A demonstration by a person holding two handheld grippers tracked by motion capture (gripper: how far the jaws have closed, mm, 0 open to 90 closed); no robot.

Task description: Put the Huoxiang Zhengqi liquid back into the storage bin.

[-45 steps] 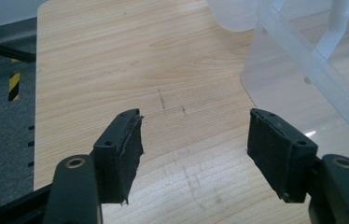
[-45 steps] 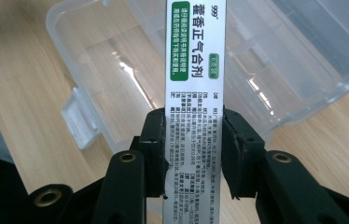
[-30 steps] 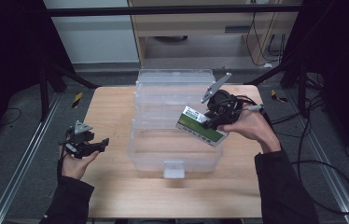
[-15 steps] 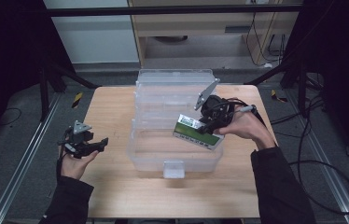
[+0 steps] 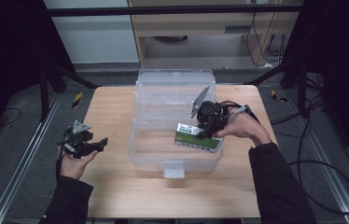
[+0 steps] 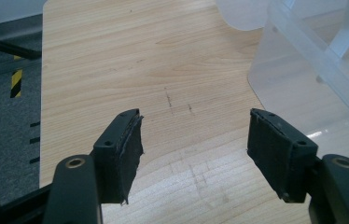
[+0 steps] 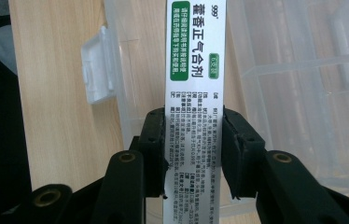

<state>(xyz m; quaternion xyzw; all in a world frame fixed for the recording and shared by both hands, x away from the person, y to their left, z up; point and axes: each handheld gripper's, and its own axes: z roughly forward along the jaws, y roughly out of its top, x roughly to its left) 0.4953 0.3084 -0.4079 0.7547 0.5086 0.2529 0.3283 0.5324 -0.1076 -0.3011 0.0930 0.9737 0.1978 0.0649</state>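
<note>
- Since the earlier high-view frames, the right gripper (image 5: 208, 129) has carried the medicine box (image 5: 198, 138) lower and toward the near half of the clear plastic bin (image 5: 150, 154); the left gripper (image 5: 87, 142) has kept its place over the wooden table (image 5: 112, 105).
- High view: one clear plastic bin stands mid-table with its lid (image 5: 175, 79) swung back behind it. One green-and-white medicine box hangs tilted over the bin's near-right part, clamped in the right gripper. Whether the box touches the bin floor cannot be told. Nothing else shows inside the bin.
- High view, count: two grippers, one bin, one box. The left gripper sits in an upturned hand left of the bin, well apart from it.
- Left gripper view: its jaws stand wide apart with bare table between them; the fingers (image 6: 125, 154) carry black pads. The bin's rounded corner (image 6: 303, 79) lies at the right.
- Right gripper view: both jaws press on the narrow sides of the medicine box (image 7: 195, 65), which runs upward from them, with printed green label. Beneath it lie the bin's front wall and its white latch (image 7: 99, 65).
</note>
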